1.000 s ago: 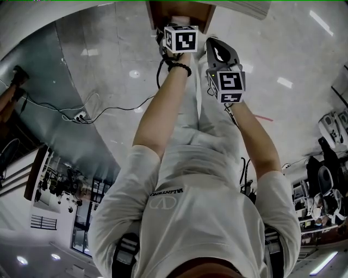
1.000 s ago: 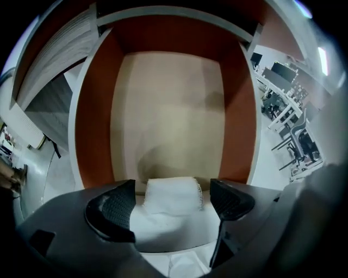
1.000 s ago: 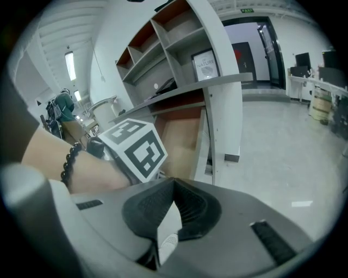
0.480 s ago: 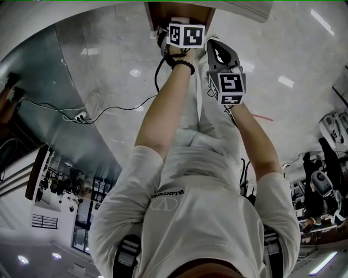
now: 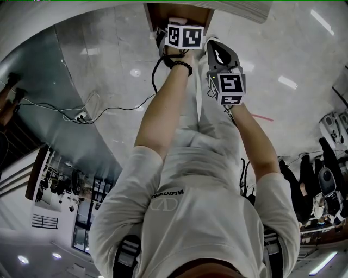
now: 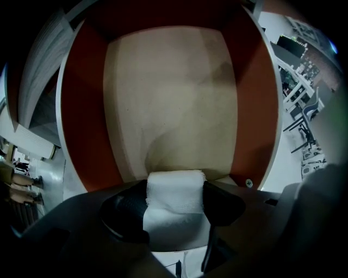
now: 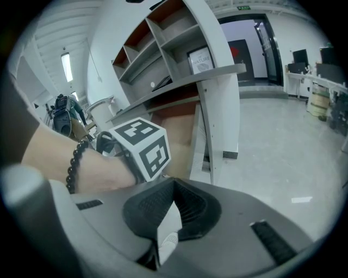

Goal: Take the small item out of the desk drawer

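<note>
The desk drawer (image 6: 174, 98) stands open, with a pale bottom and red-brown walls. A small white gauze roll (image 6: 174, 190) sits at the drawer's near edge, between the black pads of my left gripper (image 6: 174, 200). Those jaws are closing, and both pads touch the roll's sides. In the head view the left gripper's marker cube (image 5: 184, 37) is at the drawer (image 5: 179, 10) at the top of the frame. My right gripper (image 7: 173, 187) hangs beside the left wrist, outside the drawer, shut with a thin white piece (image 7: 167, 227) sticking out between its pads.
The drawer's inside shows nothing but the roll. Above it are the desk top and grey shelves (image 7: 179, 49). A cable and power strip (image 5: 81, 115) lie on the glossy floor to the left. Chairs and equipment (image 5: 326, 179) stand far right.
The left gripper's cube has moved slightly forward to the drawer. The right gripper has stayed where it was.
</note>
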Demonstrator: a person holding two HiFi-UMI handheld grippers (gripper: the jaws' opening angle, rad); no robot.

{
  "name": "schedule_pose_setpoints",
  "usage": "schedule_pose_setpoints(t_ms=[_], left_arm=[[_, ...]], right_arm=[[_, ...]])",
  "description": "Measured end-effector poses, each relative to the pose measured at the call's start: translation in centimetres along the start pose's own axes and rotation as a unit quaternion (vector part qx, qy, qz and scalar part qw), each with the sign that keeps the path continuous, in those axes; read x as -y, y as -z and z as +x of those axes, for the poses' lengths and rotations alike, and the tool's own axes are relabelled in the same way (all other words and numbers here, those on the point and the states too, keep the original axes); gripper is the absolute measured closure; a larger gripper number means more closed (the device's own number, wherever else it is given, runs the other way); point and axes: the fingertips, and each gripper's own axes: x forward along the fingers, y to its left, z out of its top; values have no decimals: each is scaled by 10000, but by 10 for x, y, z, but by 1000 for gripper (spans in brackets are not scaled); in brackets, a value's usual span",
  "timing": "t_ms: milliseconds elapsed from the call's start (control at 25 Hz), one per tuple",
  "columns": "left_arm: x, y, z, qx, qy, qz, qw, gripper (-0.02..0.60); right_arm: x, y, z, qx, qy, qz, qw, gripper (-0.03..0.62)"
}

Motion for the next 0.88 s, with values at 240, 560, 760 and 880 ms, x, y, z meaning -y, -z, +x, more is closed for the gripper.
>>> schedule_pose_setpoints(t_ms=[240,560,760,880], left_arm=[[1,-1,-2,78,80,-40,9999,295],[11,-3,-13,205,300,-78,9993,296],[16,0,-20,352,372,-44,9987,298],[15,1,-30,464,409,-2,9981,298]], right_arm=[[2,1,-2,18,24,-4,10000,592],[0,-5,-7,34,40,-43,10000,592],[3,-4,-7,38,119,-2,9999,592],[3,-4,-11,51,185,37,9998,592]])
